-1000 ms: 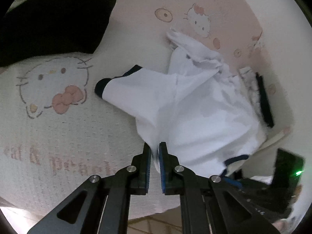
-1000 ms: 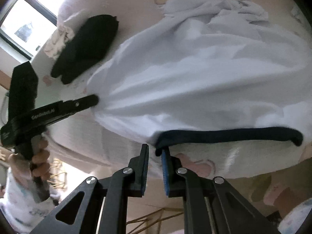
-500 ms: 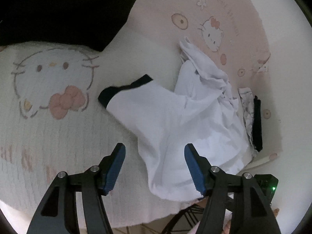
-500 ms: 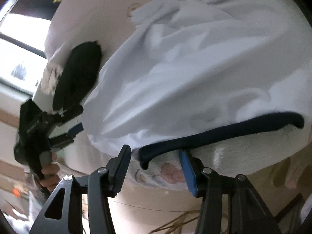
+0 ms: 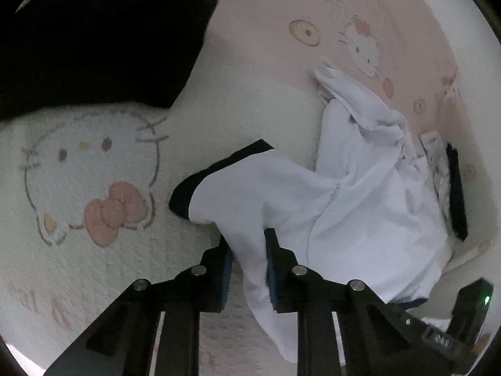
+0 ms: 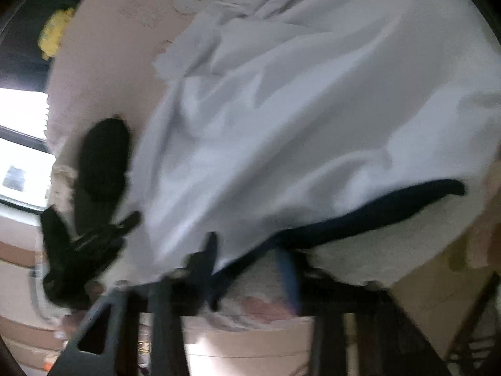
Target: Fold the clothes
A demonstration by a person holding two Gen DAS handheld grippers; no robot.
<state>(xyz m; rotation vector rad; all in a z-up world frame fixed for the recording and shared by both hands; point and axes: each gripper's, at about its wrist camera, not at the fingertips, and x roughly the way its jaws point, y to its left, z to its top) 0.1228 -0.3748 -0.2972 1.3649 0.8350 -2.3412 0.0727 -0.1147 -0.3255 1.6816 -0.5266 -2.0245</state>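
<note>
We see a white shirt (image 5: 360,206) with dark trim, crumpled on a bed whose pink and cream blanket (image 5: 94,266) shows cartoon cat faces. In the left wrist view, one sleeve (image 5: 225,188) with a dark cuff points left, and a fold of the shirt's near edge runs between the left tongs (image 5: 247,263). Their jaws have just been closing and now pinch that white fold. In the blurred right wrist view, the shirt's dark hem (image 6: 360,219) sweeps across the near side, and the right tongs (image 6: 247,269) have just been closing at its left end; they look clenched on the hem, though blur hides the contact. A black garment (image 5: 100,40) lies on the blanket beyond the shirt, well apart from it. At the far left of the right view, the left tongs appear beside the shirt's edge.
</note>
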